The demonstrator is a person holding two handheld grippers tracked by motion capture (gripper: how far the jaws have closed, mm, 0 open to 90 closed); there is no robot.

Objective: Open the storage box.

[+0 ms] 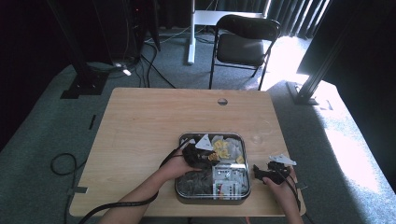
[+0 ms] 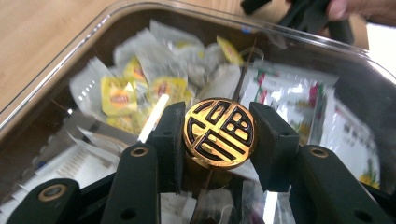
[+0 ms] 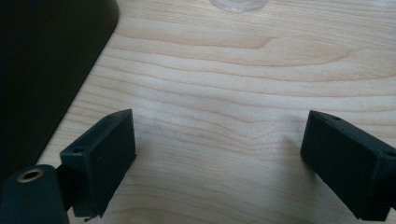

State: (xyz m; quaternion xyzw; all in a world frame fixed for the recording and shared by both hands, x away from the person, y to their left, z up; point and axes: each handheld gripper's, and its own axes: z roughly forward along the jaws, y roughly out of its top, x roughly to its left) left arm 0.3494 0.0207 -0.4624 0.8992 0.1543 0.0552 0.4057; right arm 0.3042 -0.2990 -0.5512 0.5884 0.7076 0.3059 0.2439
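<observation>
Left gripper (image 2: pixel 219 135) clamps the gold knob (image 2: pixel 219 133) on the box (image 1: pixel 212 199) lid; lifted off-centre, we risk it slipping. Right gripper (image 3: pixel 219 154) gapes empty, right of the box.

Glossy gold-and-black metal knob (image 2: pixel 219 133) on clear plastic lid (image 2: pixel 60 65); matt black jaws, smooth wood table (image 1: pixel 140 121).
</observation>
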